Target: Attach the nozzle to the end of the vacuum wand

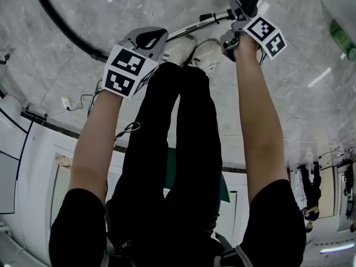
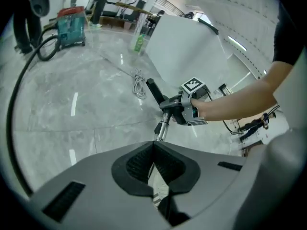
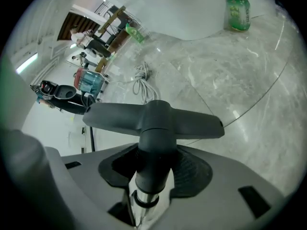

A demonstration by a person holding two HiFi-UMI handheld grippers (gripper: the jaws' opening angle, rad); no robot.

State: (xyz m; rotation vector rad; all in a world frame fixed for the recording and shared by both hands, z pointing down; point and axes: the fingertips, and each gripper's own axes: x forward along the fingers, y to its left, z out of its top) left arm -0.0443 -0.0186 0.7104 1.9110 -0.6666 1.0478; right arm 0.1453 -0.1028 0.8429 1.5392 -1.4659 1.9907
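Right gripper (image 3: pixel 152 159) clamps grey nozzle (image 3: pixel 153 116) by its neck; left gripper (image 2: pixel 154 146) closed; green bottle (image 3: pixel 237 13) label illegible.

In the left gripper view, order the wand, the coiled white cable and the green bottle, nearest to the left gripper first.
1. wand, just ahead, centre.
2. coiled white cable, on the floor beyond.
3. green bottle, far back.
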